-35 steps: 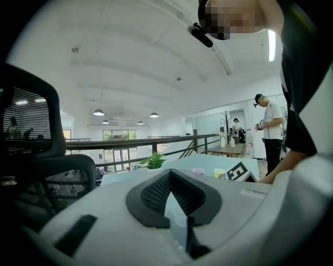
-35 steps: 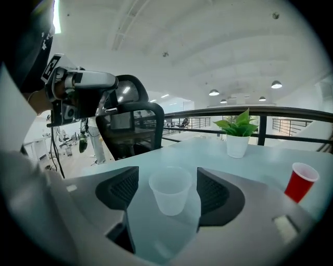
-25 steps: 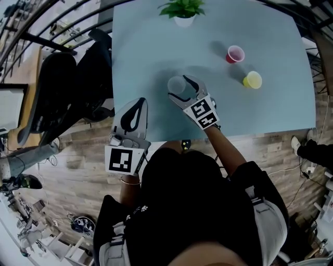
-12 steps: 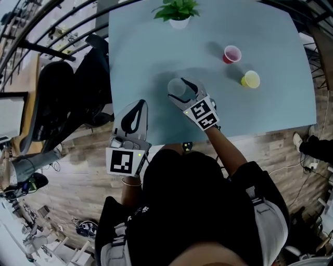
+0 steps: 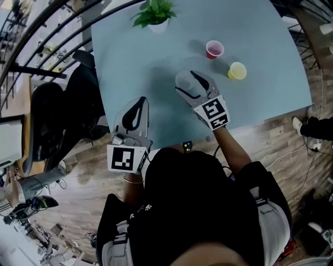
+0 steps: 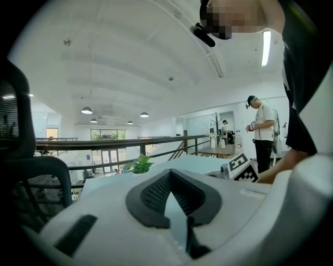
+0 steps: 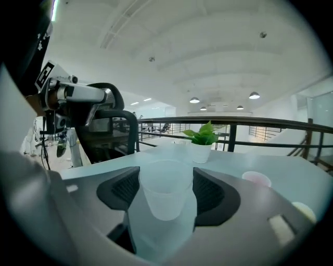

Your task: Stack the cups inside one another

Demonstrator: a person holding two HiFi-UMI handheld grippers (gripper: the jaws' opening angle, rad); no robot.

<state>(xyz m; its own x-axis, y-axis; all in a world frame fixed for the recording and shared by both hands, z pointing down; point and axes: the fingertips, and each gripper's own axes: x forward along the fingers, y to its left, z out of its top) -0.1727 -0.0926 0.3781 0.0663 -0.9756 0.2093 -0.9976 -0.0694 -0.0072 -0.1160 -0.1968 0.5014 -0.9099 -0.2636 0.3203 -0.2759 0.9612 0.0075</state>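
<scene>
A clear plastic cup (image 5: pixel 183 81) (image 7: pixel 165 189) is held upright off the light blue table (image 5: pixel 260 36), with my right gripper (image 5: pixel 189 84) (image 7: pixel 166 193) shut on its sides. A pink cup (image 5: pixel 214 49) (image 7: pixel 256 178) and a yellow cup (image 5: pixel 238 70) (image 7: pixel 304 210) stand upright on the table beyond it, to the right. My left gripper (image 5: pixel 137 104) (image 6: pixel 169 174) hovers at the table's near left edge, its jaws closed to a point with nothing between them.
A small potted plant (image 5: pixel 154 15) (image 7: pixel 202 141) stands at the table's far edge. A black office chair (image 5: pixel 57 114) is left of the table, with a railing behind it. The wooden floor lies below the near edge.
My right gripper has lifted the clear cup and carried it farther across the table toward the pink and yellow cups. The left gripper has shifted slightly.
</scene>
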